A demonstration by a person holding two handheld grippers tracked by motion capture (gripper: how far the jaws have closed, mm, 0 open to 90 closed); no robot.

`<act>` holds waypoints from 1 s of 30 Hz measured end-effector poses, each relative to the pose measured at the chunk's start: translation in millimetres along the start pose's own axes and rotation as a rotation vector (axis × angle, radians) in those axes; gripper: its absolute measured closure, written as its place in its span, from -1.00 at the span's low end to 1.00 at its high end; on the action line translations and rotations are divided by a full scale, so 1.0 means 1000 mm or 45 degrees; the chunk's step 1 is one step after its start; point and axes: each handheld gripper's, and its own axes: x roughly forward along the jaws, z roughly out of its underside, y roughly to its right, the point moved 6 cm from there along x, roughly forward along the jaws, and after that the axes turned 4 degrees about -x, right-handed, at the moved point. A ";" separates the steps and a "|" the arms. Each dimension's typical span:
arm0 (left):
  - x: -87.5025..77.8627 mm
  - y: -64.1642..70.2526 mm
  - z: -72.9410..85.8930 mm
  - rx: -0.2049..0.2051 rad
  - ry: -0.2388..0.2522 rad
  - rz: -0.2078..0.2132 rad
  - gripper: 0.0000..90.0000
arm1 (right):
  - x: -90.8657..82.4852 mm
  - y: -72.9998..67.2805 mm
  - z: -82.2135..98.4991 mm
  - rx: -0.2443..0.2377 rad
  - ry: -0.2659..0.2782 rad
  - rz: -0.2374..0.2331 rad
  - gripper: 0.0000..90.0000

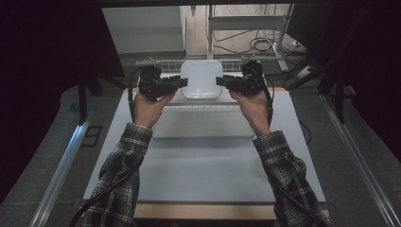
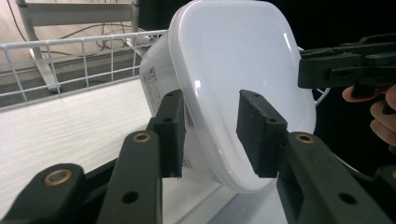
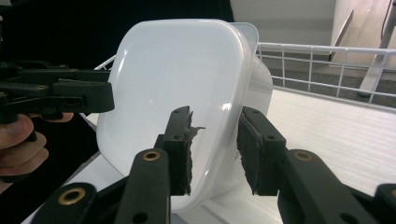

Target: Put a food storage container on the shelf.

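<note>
A: Big picture: grey table (image 1: 203, 165), white wire rack (image 2: 70, 56) along its far edge, and a white lidded container (image 1: 202, 78) standing on edge against it.

B: The 2 grippers flank it. Left gripper (image 1: 182, 83) straddles the container's left rim, jaws spread, pads off it.

A: Right gripper (image 1: 221, 81) likewise at the right rim, jaws parted.
</note>
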 end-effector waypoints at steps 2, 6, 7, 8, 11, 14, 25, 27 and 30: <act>0.001 -0.001 0.000 0.015 -0.007 -0.025 0.32 | 0.001 0.000 0.000 -0.011 -0.002 0.007 0.39; 0.006 -0.003 0.001 0.060 -0.024 -0.062 0.28 | 0.004 0.001 -0.001 -0.016 0.001 0.031 0.25; 0.007 -0.003 0.000 0.055 -0.018 -0.057 0.28 | 0.004 0.002 -0.001 -0.014 0.003 0.032 0.24; 0.008 -0.003 0.000 0.052 -0.020 -0.052 0.29 | 0.005 0.004 -0.001 -0.006 0.002 0.030 0.23; 0.010 -0.004 -0.001 0.054 -0.022 -0.046 0.29 | 0.006 0.007 -0.001 -0.018 0.011 0.061 0.20; 0.011 -0.004 -0.002 0.053 -0.019 -0.058 0.27 | 0.008 0.009 -0.003 -0.051 0.013 0.118 0.21; 0.016 -0.009 -0.004 0.032 0.038 -0.092 0.04 | 0.021 0.015 -0.008 -0.043 0.028 0.178 0.23; 0.017 -0.011 -0.004 0.037 0.045 -0.103 -0.01 | 0.021 0.016 -0.009 -0.038 0.026 0.181 0.21; 0.014 -0.011 -0.005 0.048 0.050 -0.123 -0.10 | 0.018 0.015 -0.010 -0.050 0.041 0.163 0.12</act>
